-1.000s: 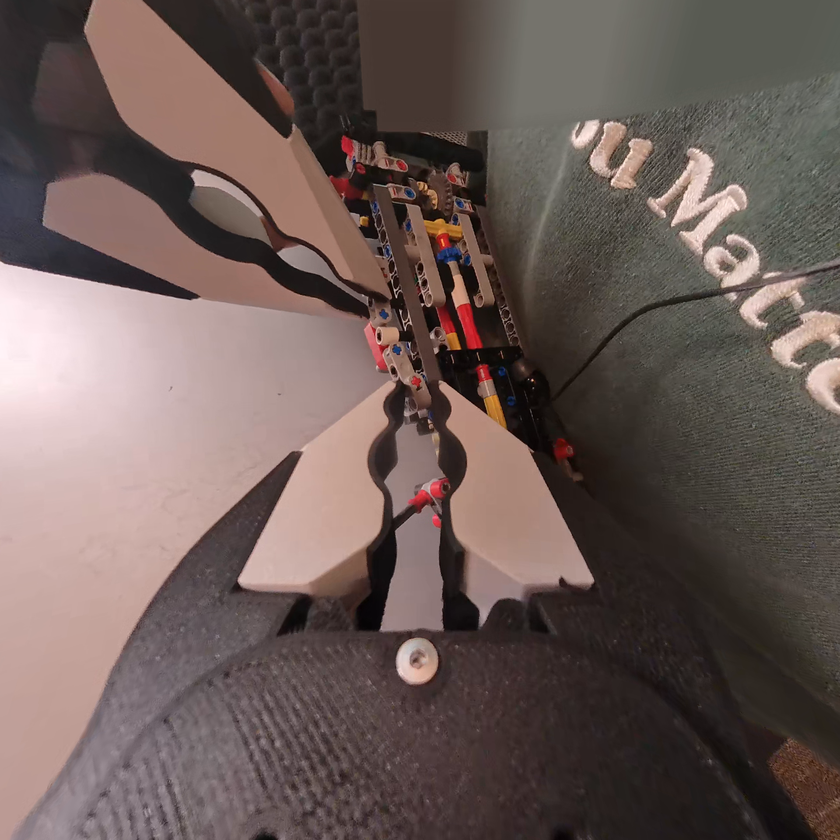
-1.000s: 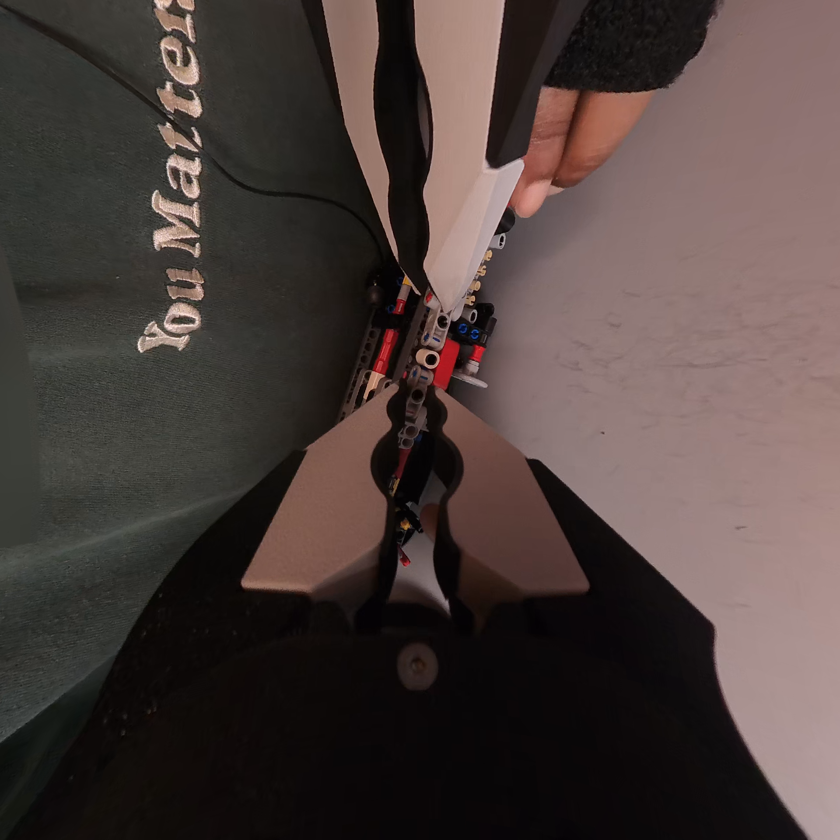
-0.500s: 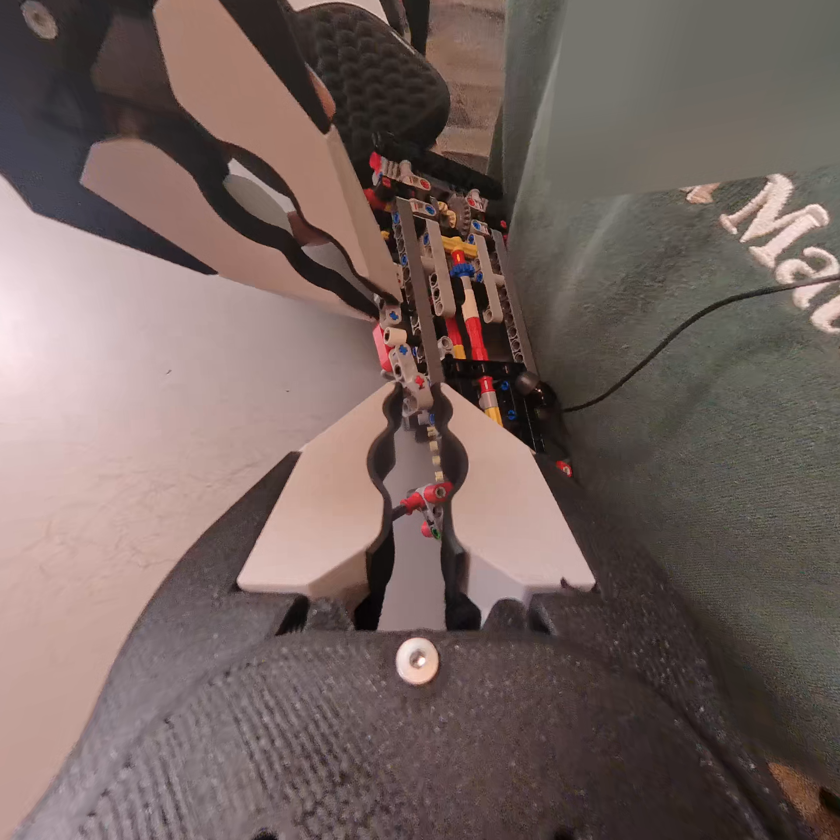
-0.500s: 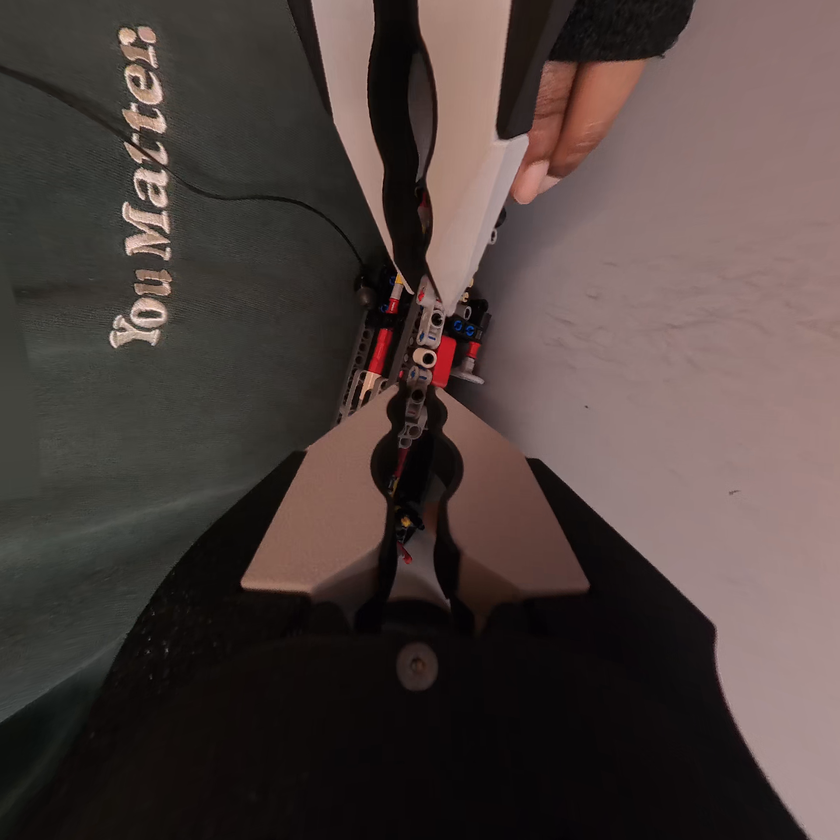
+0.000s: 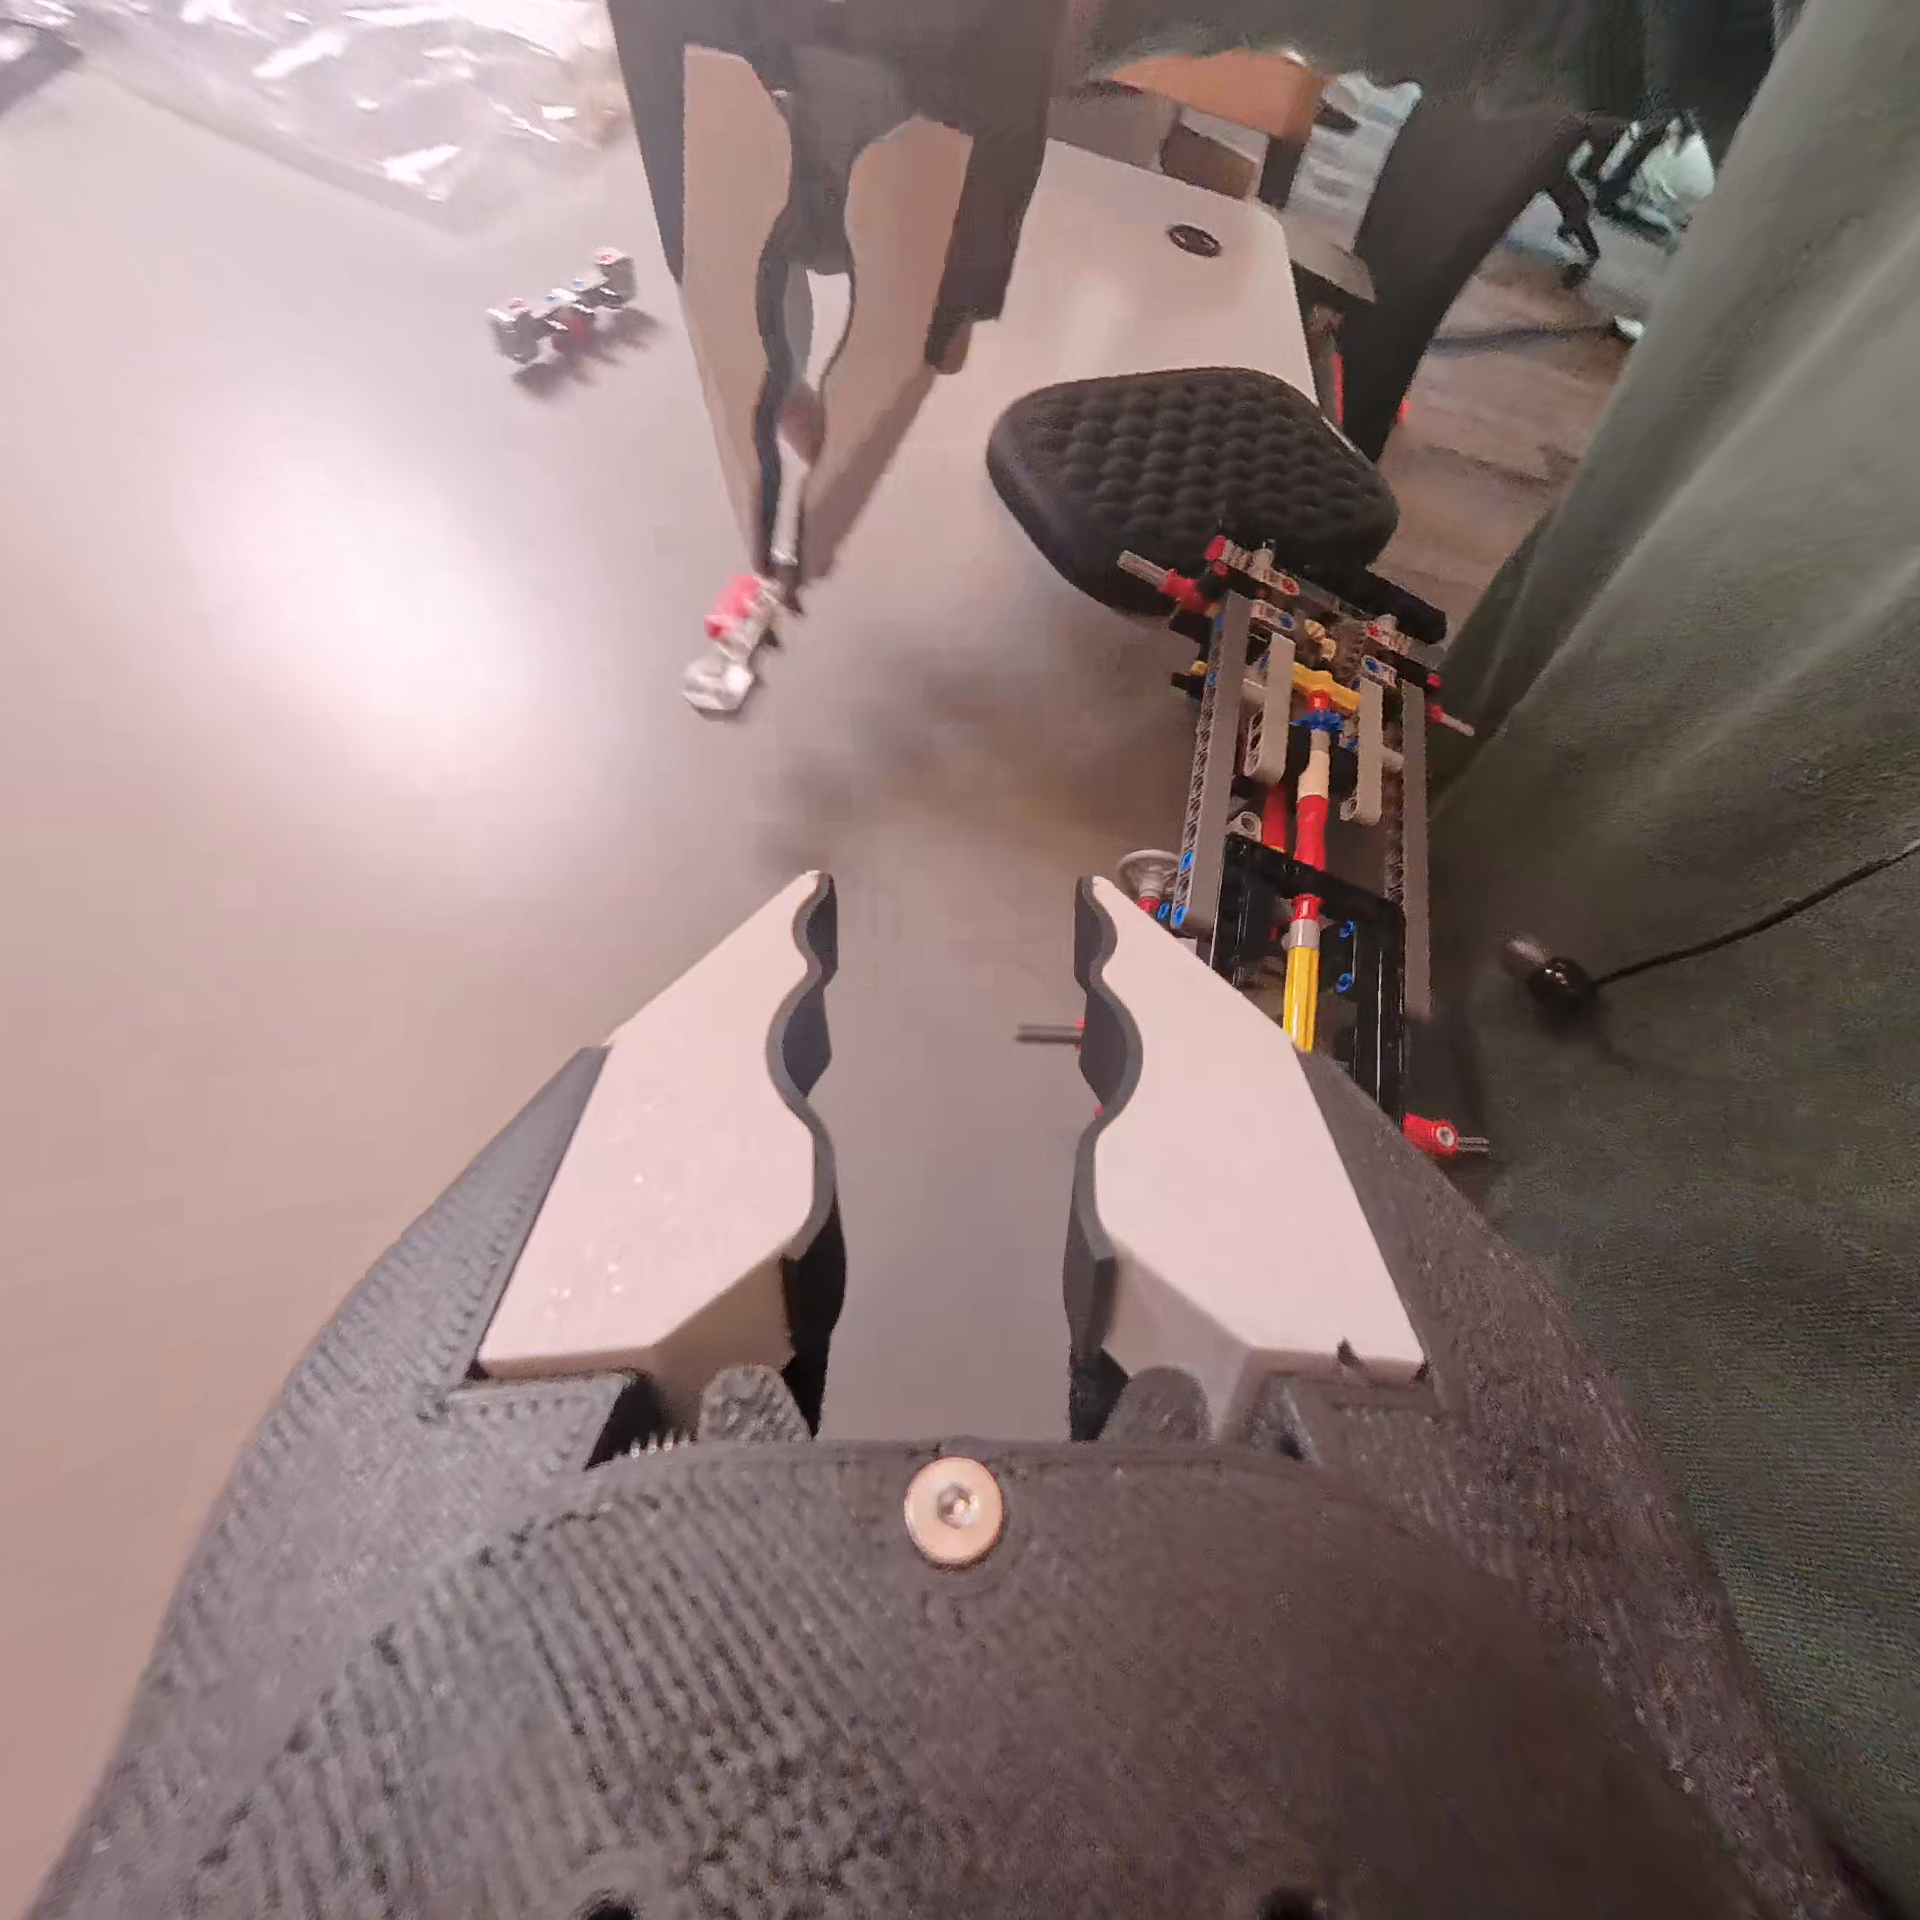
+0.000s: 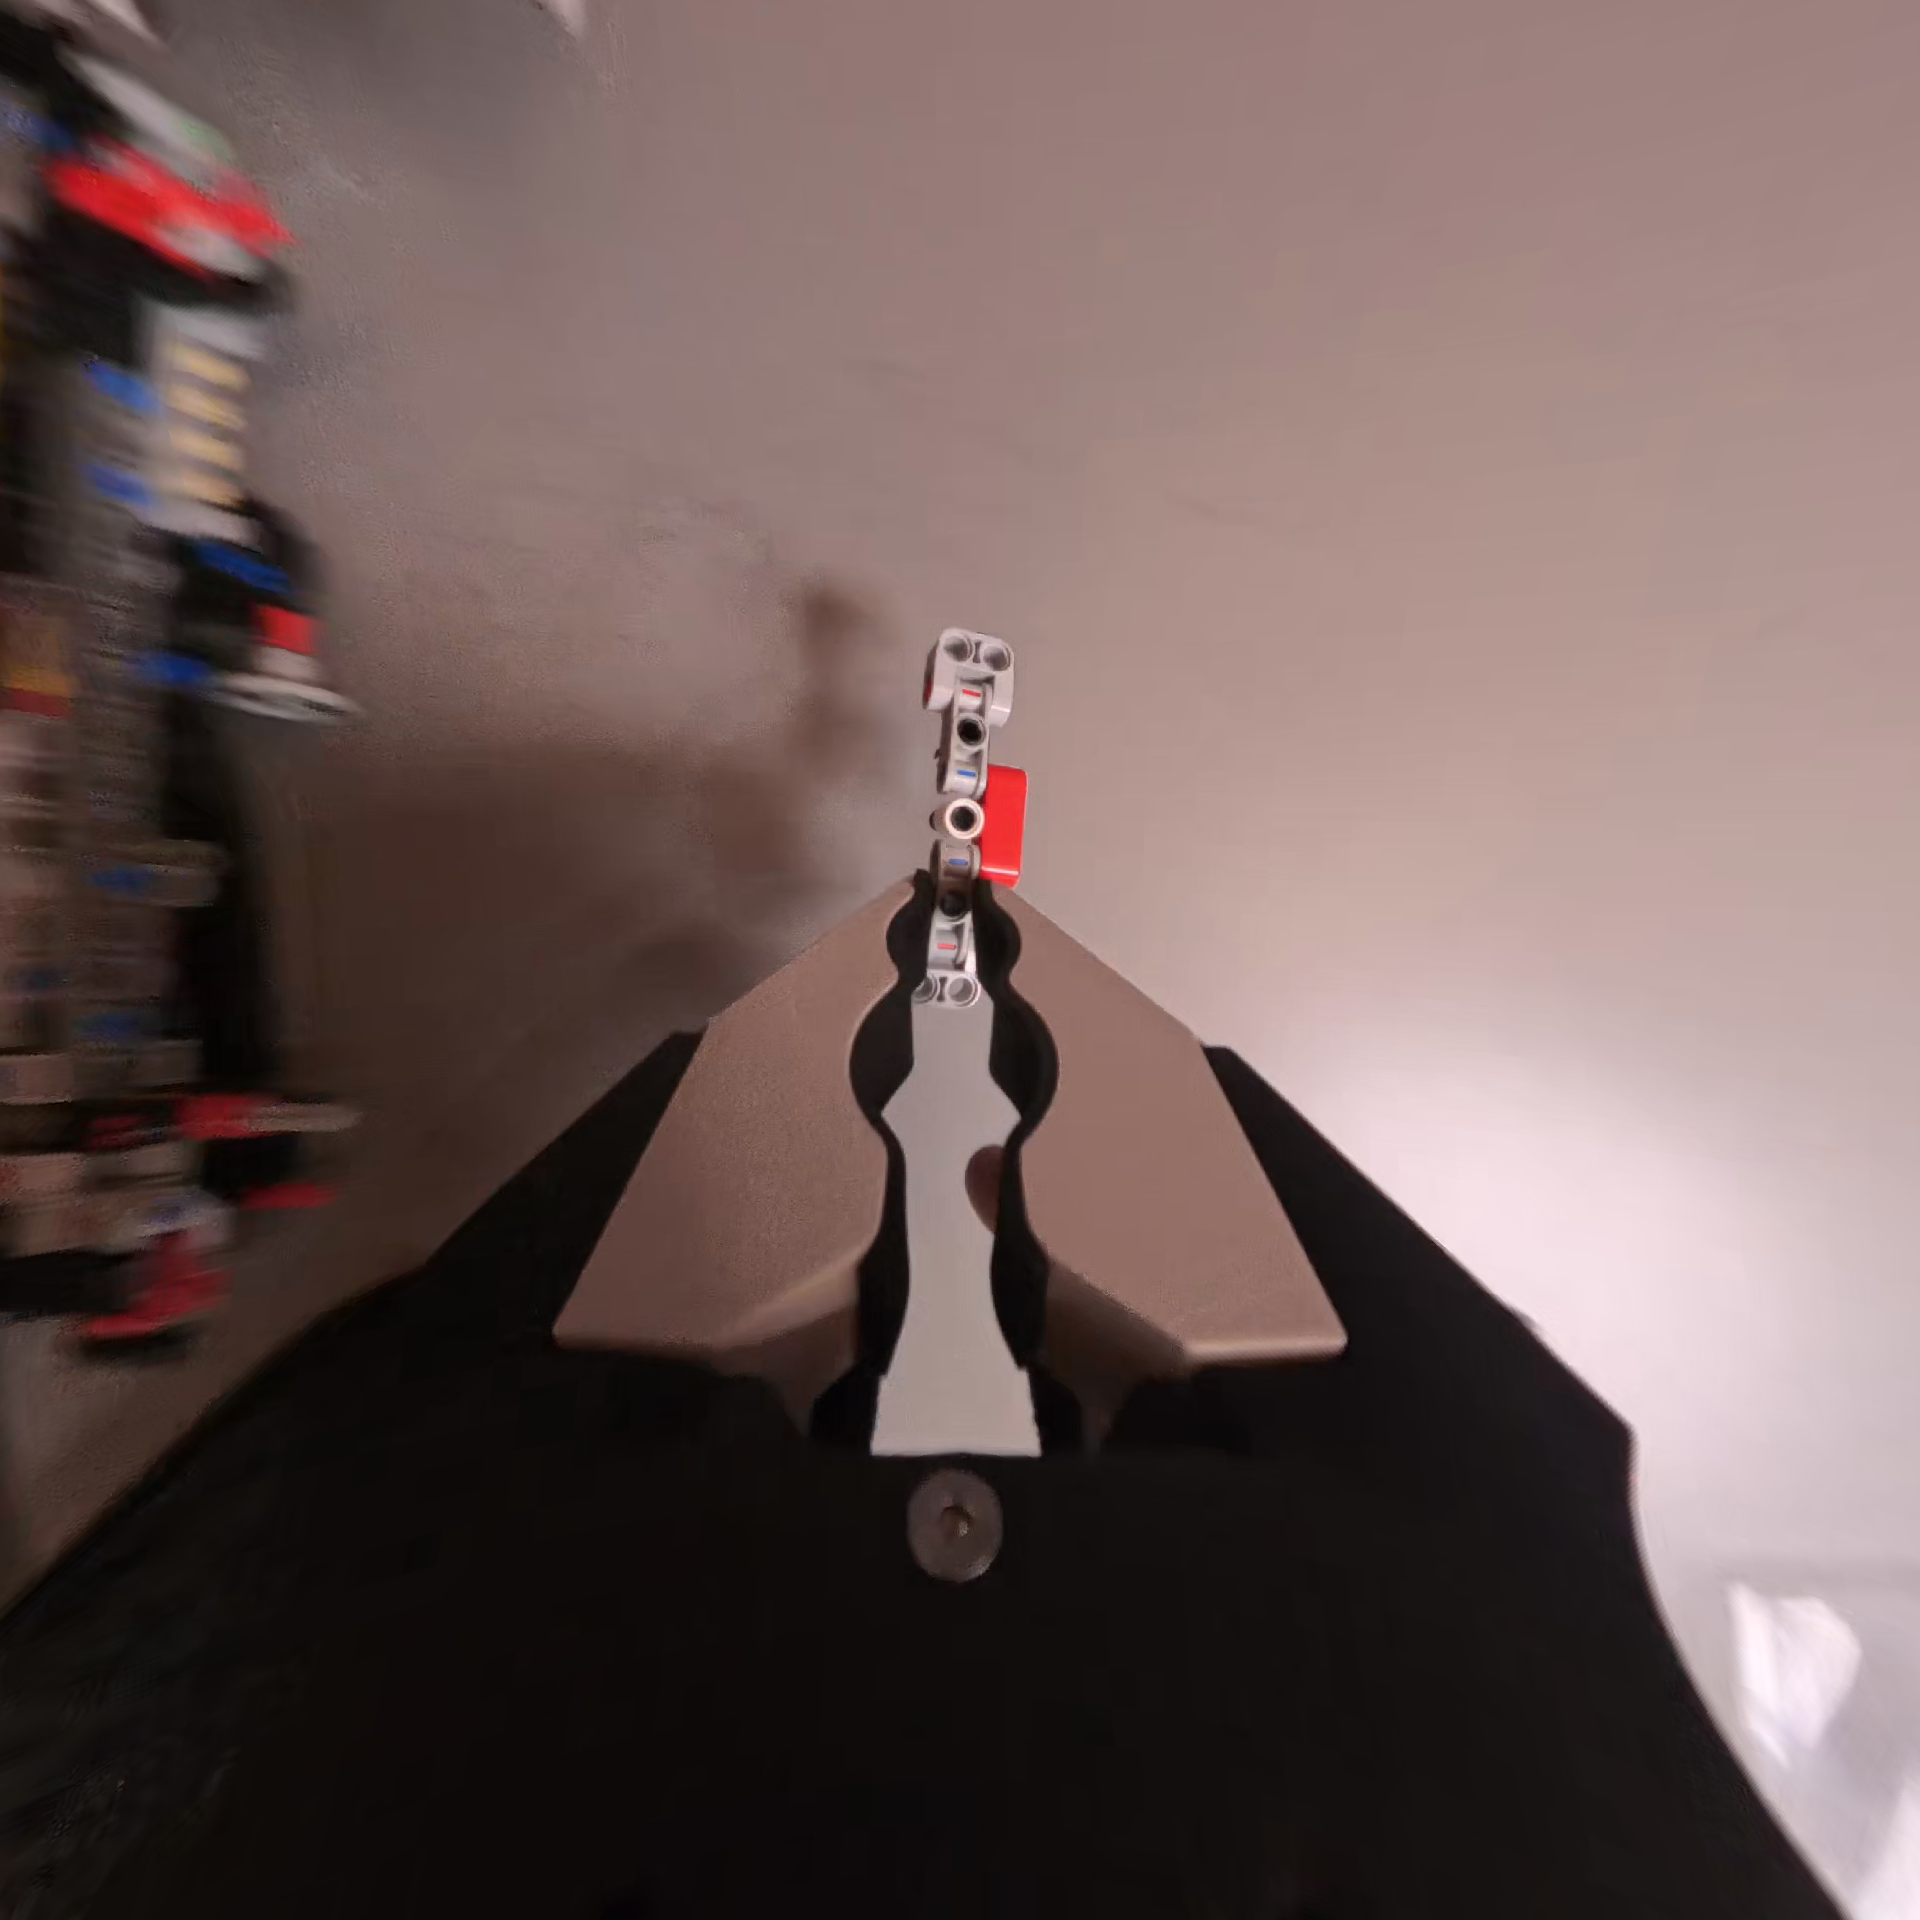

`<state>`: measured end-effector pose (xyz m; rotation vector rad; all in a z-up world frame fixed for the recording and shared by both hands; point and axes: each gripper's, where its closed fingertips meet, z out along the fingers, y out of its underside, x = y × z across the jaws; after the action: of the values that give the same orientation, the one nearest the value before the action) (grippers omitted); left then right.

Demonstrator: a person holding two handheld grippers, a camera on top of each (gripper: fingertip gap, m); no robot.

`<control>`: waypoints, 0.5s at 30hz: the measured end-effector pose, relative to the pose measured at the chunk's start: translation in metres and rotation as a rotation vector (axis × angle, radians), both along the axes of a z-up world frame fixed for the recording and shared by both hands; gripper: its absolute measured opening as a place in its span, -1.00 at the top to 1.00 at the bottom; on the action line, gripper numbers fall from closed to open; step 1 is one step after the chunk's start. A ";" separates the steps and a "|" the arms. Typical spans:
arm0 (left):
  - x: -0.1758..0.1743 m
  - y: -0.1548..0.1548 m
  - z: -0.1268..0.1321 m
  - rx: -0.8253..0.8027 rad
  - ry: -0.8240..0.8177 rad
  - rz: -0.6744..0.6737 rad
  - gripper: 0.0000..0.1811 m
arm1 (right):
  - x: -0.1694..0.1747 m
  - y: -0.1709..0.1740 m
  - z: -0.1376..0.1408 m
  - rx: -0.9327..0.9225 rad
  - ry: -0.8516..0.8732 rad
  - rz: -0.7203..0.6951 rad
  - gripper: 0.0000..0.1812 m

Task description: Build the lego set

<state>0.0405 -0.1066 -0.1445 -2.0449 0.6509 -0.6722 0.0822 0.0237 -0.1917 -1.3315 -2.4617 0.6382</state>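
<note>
The lego chassis (image 5: pixel 1304 821), a long grey, black, red and yellow frame, lies on the table against a person's green sweatshirt. It shows as a blur at the left of the right wrist view (image 6: pixel 156 675). My left gripper (image 5: pixel 951 904) is open and empty, just left of the chassis. My right gripper (image 6: pixel 961 894) is shut on a small grey and red lego sub-assembly (image 6: pixel 971 790) and holds it over the table. In the left wrist view the right gripper (image 5: pixel 779 561) is farther off with that piece (image 5: pixel 738 634) at its tip.
A small loose lego cluster (image 5: pixel 566 312) lies at the far left of the table (image 5: pixel 312 727). Clear plastic bags (image 5: pixel 343 94) lie beyond it. A black padded chair seat (image 5: pixel 1184 478) sits past the table edge. A black cable (image 5: pixel 1714 925) runs over the sweatshirt. The grippers' ends are close to 15 cm from one another.
My left gripper has opened and let go of the chassis. My right gripper has pulled away to the left with the small grey and red piece. Both views swung fast.
</note>
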 end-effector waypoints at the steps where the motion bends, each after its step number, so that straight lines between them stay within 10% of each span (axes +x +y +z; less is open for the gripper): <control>1: -0.004 -0.002 0.000 0.001 -0.025 0.023 0.49 | -0.002 0.024 -0.007 0.114 0.022 -0.041 0.94; 7: -0.012 -0.036 -0.007 -0.098 -0.159 0.071 0.37 | 0.009 0.058 -0.013 0.153 0.082 -0.201 0.65; 15: 0.011 -0.090 -0.027 -0.277 -0.212 0.097 0.34 | 0.123 -0.059 0.043 -0.463 -0.107 -0.038 0.42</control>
<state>0.0513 -0.1969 -0.1719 -2.1999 0.3485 -0.9495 0.2052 -0.0355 -0.1484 -1.6035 -2.4539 1.2120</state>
